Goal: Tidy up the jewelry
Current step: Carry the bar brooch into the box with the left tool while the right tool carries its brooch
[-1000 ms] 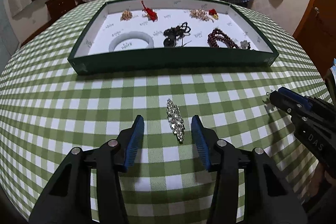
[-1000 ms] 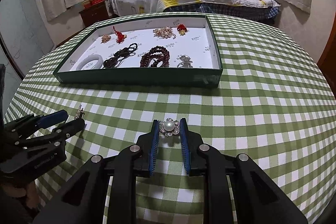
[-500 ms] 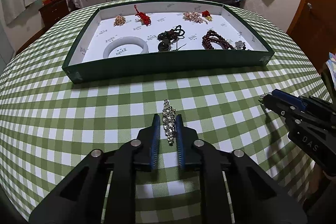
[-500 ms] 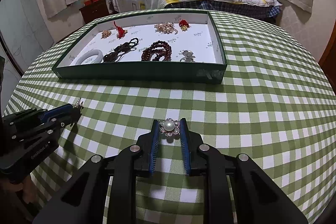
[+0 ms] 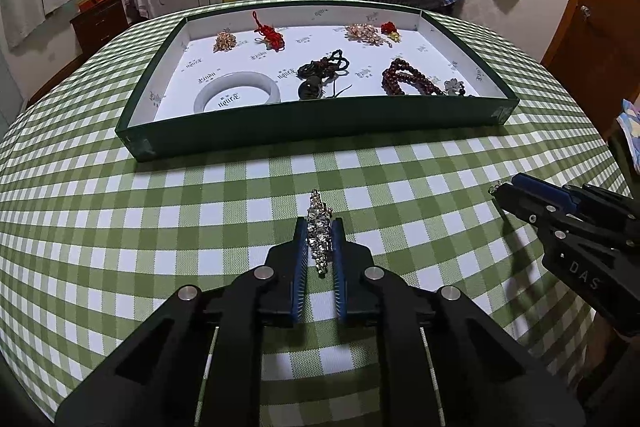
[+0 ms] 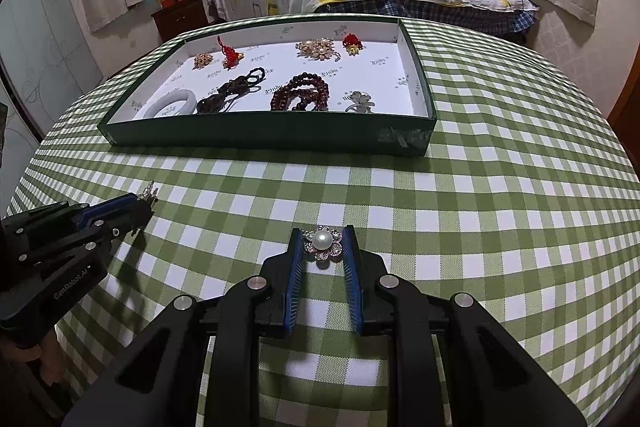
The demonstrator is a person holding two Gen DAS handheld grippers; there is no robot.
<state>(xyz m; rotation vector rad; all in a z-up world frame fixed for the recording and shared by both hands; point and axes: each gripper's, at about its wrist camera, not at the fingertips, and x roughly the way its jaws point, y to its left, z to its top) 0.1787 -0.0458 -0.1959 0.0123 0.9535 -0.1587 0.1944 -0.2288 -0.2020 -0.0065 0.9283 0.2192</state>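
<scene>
rhinestone brooch, long axis toward tray

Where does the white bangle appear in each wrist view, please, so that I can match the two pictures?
Left wrist view: the bangle lies in the tray's near-left corner, left of the dark cord pendant.
Right wrist view: the bangle is again in the near-left corner, partly hidden behind the tray's front wall.
Shared landmark: the dark red beads, near right in both.

Both grippers are angling down over the table: the left gripper is clamping a crystal brooch, the right gripper pinching a pearl brooch.
</scene>
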